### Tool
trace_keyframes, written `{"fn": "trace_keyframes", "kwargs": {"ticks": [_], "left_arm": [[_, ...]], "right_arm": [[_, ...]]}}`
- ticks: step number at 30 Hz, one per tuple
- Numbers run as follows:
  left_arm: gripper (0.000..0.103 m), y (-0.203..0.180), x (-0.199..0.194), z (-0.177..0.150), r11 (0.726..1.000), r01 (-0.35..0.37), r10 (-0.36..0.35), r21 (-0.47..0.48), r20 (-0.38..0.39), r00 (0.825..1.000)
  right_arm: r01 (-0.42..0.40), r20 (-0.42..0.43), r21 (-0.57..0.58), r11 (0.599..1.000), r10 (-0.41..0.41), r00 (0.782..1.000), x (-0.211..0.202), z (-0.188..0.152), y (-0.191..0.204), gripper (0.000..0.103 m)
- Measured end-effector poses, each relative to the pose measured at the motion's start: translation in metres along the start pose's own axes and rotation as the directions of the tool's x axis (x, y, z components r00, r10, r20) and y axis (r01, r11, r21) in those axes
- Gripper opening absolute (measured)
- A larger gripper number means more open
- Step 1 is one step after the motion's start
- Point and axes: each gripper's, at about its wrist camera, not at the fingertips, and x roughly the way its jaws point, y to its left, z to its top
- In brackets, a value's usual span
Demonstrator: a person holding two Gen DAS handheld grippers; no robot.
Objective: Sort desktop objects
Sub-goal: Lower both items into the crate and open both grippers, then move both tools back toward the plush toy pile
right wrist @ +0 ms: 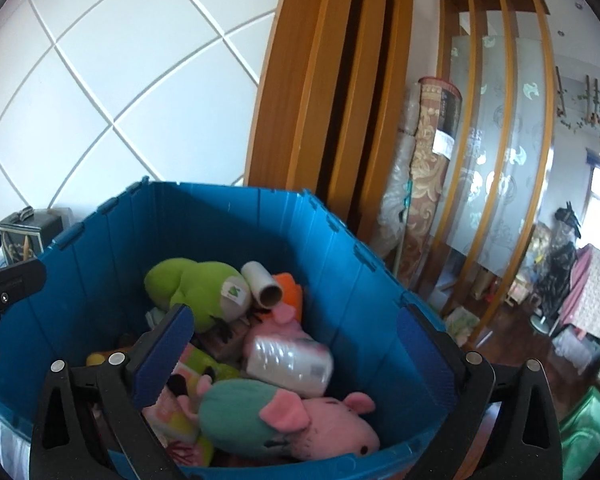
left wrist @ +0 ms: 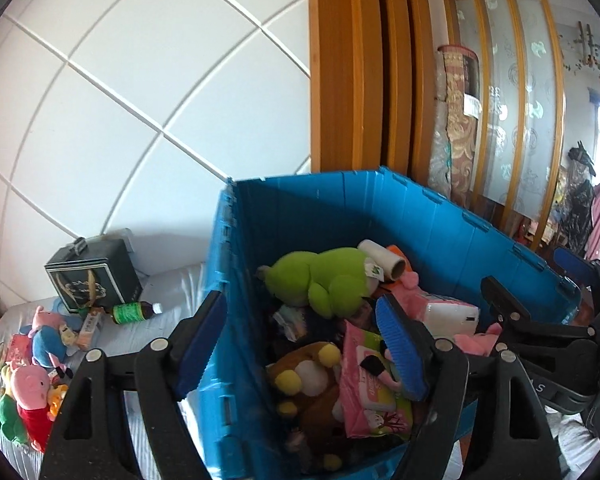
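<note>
**Blue crate filling up, both grippers empty above it**

White tiled wall (left wrist: 140, 92) behind, wooden door frame (left wrist: 340, 64) to its right, pale sheet-covered surface (left wrist: 172, 292) below. Left of the blue crate (left wrist: 284, 216): pig plush toys (left wrist: 32, 384) heaped at the far edge, dark gift box (left wrist: 94, 276) standing near the wall, green-labelled bottle (left wrist: 134, 313) lying on its side just beside the box. At the crate's left wall: left gripper (left wrist: 304, 344), jaws well apart and gripping nothing, one blue pad outside the wall, the other over the contents. Inside the crate: green plush (left wrist: 324, 276) toward the back, cardboard-core roll (left wrist: 384, 260) touching it, brown plush (left wrist: 312, 376) near the front, pink wipes pack (left wrist: 368, 384) beside the brown plush. Over the crate's right part: right gripper (right wrist: 292, 356), spread wide, empty, above a wrapped white roll (right wrist: 290, 364) and a teal-and-pink pig plush (right wrist: 292, 420) lying at the front wall. Right of the crate: rolled patterned carpet (right wrist: 428, 160) upright against a frosted glass screen (right wrist: 496, 152).
</note>
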Motion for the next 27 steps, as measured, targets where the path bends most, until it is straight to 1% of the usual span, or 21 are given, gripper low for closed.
{"fn": "trace_keyframes", "kwargs": {"ticks": [2, 3, 8, 13, 17, 20, 24, 27], "left_arm": [[0.084, 0.01, -0.01, -0.003, 1.0, -0.015, 0.015, -0.013, 0.022, 1.0], [0.09, 0.016, -0.015, -0.004, 0.999, -0.025, 0.026, -0.022, 0.031, 0.999], [0.09, 0.053, -0.041, -0.013, 0.995, -0.074, 0.079, -0.069, 0.068, 0.995], [0.09, 0.105, -0.066, -0.028, 0.979, -0.156, 0.167, -0.129, 0.076, 0.983], [0.09, 0.155, -0.084, -0.043, 0.959, -0.218, 0.232, -0.181, 0.063, 0.971], [0.09, 0.194, -0.095, -0.057, 0.941, -0.265, 0.278, -0.212, 0.035, 0.96], [0.09, 0.251, -0.106, -0.079, 0.912, -0.324, 0.332, -0.253, -0.015, 0.943], [0.09, 0.296, -0.112, -0.1, 0.887, -0.368, 0.364, -0.278, -0.068, 0.929]], "right_arm": [[-0.013, 0.026, -0.003, 1.0, 0.013, 1.0, -0.011, 0.003, 0.008, 0.103], [-0.022, 0.036, -0.005, 1.0, 0.022, 0.999, -0.016, 0.004, 0.012, 0.103], [-0.093, 0.081, -0.008, 0.996, 0.094, 0.992, -0.043, 0.013, 0.038, 0.103], [-0.185, 0.126, -0.037, 0.982, 0.188, 0.974, -0.07, 0.023, 0.079, 0.103], [-0.269, 0.142, -0.069, 0.961, 0.276, 0.95, -0.087, 0.03, 0.126, 0.103], [-0.347, 0.136, -0.091, 0.933, 0.357, 0.924, -0.096, 0.034, 0.166, 0.103], [-0.428, 0.104, -0.117, 0.896, 0.44, 0.892, -0.104, 0.035, 0.223, 0.103], [-0.483, 0.055, -0.137, 0.865, 0.494, 0.868, -0.108, 0.031, 0.27, 0.103]]}}
